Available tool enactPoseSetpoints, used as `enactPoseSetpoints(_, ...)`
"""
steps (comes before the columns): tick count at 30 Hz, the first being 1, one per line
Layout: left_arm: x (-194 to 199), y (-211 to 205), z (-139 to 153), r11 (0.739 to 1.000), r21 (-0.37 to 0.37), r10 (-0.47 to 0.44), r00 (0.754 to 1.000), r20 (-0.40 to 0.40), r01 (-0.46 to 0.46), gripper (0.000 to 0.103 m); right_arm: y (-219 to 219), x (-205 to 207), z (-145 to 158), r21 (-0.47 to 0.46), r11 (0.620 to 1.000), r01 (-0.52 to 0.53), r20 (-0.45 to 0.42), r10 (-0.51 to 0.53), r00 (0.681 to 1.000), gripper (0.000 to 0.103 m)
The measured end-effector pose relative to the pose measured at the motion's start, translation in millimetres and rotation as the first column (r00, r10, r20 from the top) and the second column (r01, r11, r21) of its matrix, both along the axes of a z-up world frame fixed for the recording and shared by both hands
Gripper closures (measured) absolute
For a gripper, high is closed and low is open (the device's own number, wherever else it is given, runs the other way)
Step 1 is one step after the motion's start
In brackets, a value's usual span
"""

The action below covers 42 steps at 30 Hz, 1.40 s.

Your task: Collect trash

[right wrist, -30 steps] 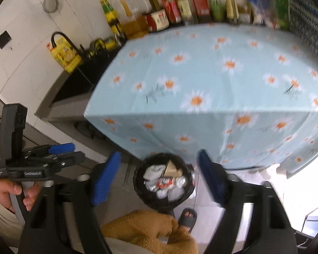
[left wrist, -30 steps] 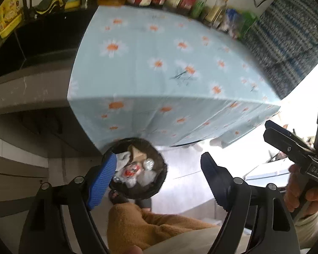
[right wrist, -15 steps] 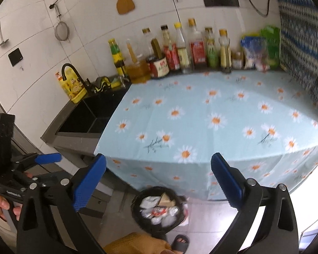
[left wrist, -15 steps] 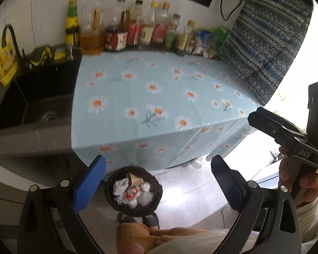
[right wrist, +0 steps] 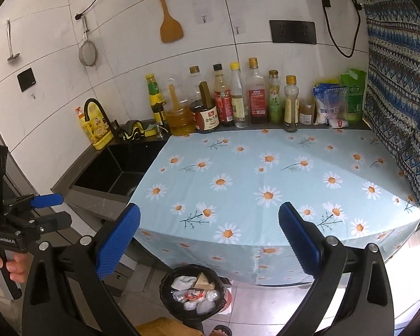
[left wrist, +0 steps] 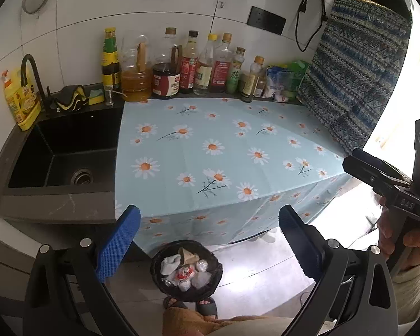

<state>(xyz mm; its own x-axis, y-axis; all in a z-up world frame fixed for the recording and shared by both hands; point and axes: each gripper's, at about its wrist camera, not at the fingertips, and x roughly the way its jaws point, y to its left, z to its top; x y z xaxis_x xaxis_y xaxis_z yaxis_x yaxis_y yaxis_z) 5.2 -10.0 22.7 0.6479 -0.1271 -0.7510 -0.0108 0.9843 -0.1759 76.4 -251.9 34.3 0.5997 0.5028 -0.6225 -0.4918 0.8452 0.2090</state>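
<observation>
The left gripper (left wrist: pixel 209 240) is seen with its blue-padded jaws spread wide and nothing between them; the right gripper (right wrist: pixel 209 239) is likewise fully released and empty. Both are held above the front edge of the counter, angled down toward the floor. In the right wrist view the left gripper is seen at the left edge, gripped by a hand (right wrist: pixel 2 263).

The trash (left wrist: pixel 183 268) is found inside a black-lined waste bin (left wrist: pixel 156 273) that stands on the floor just in front of the counter's front edge, below the hanging hem of the daisy tablecloth (left wrist: pixel 218 151). White crumpled tissues, a brown paper scrap, a red-and-white wrapper and clear plastic pieces are seen in it. A slippered foot (left wrist: pixel 207 306) is placed just beside the bin.

The cloth's top is covered only by its flower print. Along the counter's back edge a row of sauce and oil bottles (left wrist: pixel 182 67) is lined up against the tiled wall, with packets at the right corner. A black sink (left wrist: pixel 67 151) is set at the left end, with a yellow detergent bottle (left wrist: pixel 21 103) at its back left corner.
</observation>
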Motion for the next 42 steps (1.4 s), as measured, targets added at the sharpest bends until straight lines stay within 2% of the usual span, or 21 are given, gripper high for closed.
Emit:
enactPoseSetpoints(23,4,13,-7,0.999,0.008,0.037,0.999,-0.021,-0.037,0.007,9,-1,-19,0.012,1.0,-0.009,-0.051,0.01,0.999,0.005)
enactPoseSetpoints(42,7,21,-11,0.999,-0.016,0.05,0.999,-0.022,-0.05,0.007,16,7,-26,0.0,1.0,-0.024,-0.065,0.024,0.998,0.005)
